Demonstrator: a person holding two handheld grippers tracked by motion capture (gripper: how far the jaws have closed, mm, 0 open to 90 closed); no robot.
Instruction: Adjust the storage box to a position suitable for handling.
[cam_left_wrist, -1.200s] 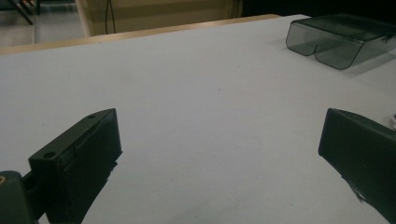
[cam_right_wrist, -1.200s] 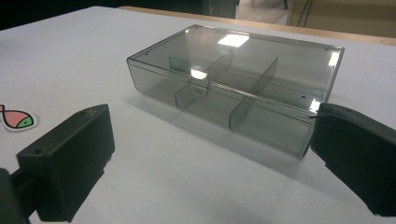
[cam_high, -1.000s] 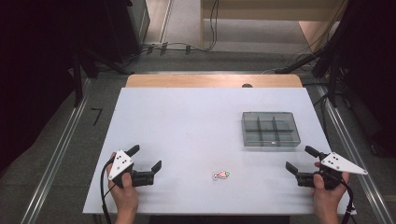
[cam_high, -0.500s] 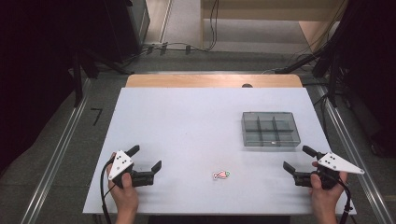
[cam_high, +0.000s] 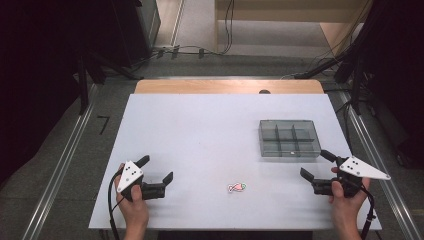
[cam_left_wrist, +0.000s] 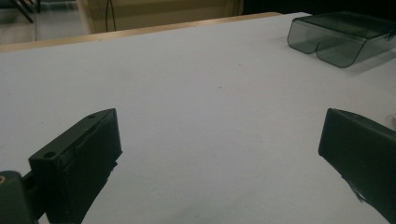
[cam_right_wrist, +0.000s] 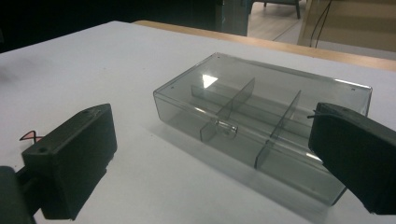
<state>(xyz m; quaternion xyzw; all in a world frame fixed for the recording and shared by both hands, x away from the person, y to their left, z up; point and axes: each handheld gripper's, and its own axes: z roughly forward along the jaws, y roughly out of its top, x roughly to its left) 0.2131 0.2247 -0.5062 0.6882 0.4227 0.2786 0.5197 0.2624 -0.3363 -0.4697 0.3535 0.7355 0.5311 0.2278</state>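
high view is showing a white table with a person's two hands coming in from six o'clock, each holding a two-jaw gripper. left gripper is resting low at about seven o'clock on the table, its jaws standing wide apart and gripping nothing, pointing toward two o'clock. right gripper is sitting at about four o'clock, its jaws also spread wide and holding nothing, pointing toward ten o'clock. a smoky clear compartment box is lying flat at about three o'clock, just beyond the right gripper, with its lid closed and dividers showing through. a small red and green item is lying on the table at about six o'clock, between the two grippers and apart from both; it is too small to identify.

right gripper view is looking between its open jaws at the compartment box, whose small clear latch is facing the camera. left gripper view is showing bare table between its open jaws, with the box off at one o'clock.
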